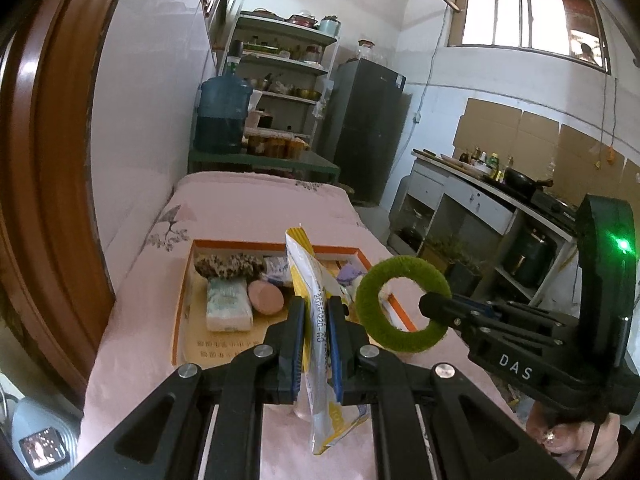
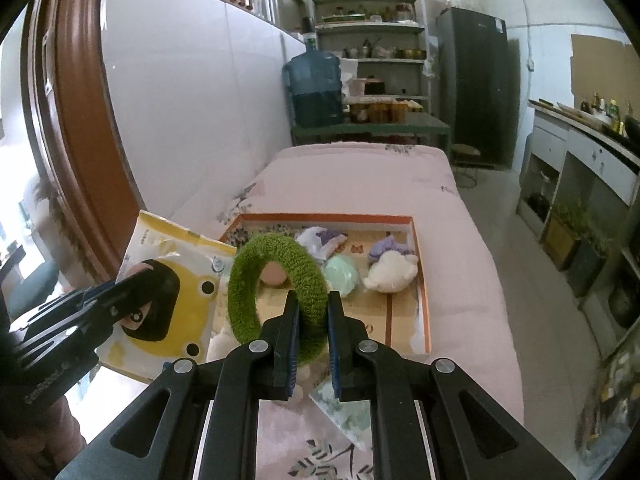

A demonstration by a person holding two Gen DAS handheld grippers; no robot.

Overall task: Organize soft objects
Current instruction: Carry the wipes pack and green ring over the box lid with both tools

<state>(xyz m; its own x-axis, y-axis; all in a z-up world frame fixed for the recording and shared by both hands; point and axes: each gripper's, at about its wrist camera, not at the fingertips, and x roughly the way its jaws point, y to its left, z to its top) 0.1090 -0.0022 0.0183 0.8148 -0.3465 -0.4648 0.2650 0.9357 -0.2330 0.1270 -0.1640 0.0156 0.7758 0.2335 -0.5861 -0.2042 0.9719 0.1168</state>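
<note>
The left gripper [image 1: 316, 316] pinches a yellow-and-white packet [image 1: 308, 276] edge-on above the pink bed [image 1: 248, 208]; its date stamp is too smeared to read surely. The right gripper [image 2: 313, 312], marked "DAS", clamps a fuzzy green ring [image 2: 272, 280] beside it. Below sits an orange-rimmed box [image 2: 420, 280] of soft toys, with Chinese print on its floor.

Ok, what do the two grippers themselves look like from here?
Both are black, with scissor-like linkage arms, silver pivot bolts and blue pads on the fingers. The right gripper carries white "DAS" lettering and a curved black housing with a green light. The left gripper has faint lettering along its body. A ring shows on the right hand.
</note>
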